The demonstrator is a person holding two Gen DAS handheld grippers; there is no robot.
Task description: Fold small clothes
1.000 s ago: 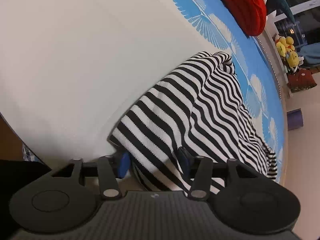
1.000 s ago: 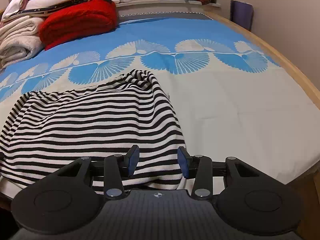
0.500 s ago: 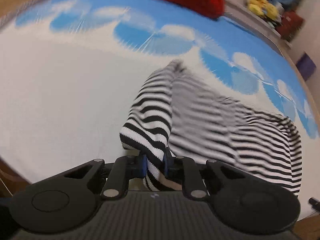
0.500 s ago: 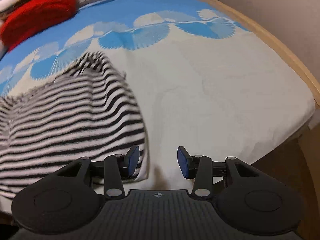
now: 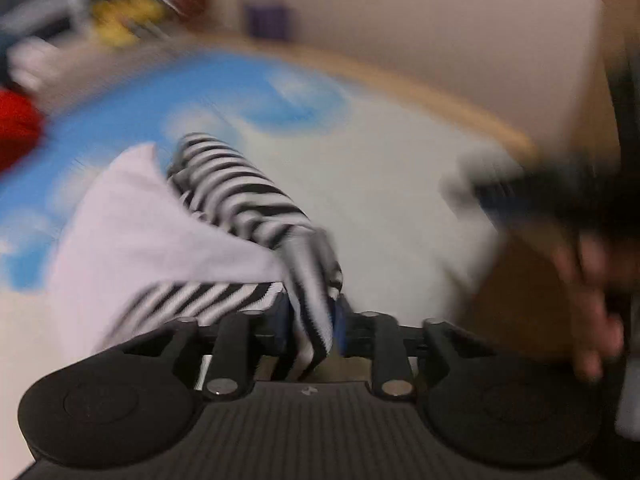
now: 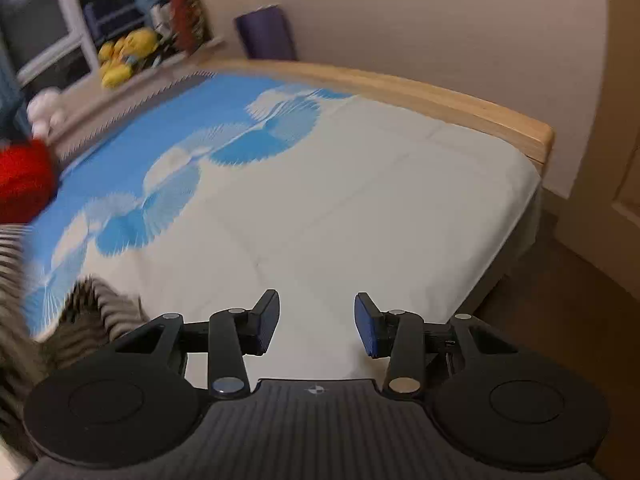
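While a fold of the striped garment [image 5: 240,200] is carried above the bed [image 6: 360,208] between the loosening left hand-held gripper [image 5: 310,320], it may be dropped (the right hand-held gripper [image 6: 316,320] gapes empty).

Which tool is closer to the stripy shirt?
Left. The left tool has the stripy shirt between its fingers, and its jaws are opening. The right tool is off to the side over bare bed sheet, with nothing in it.
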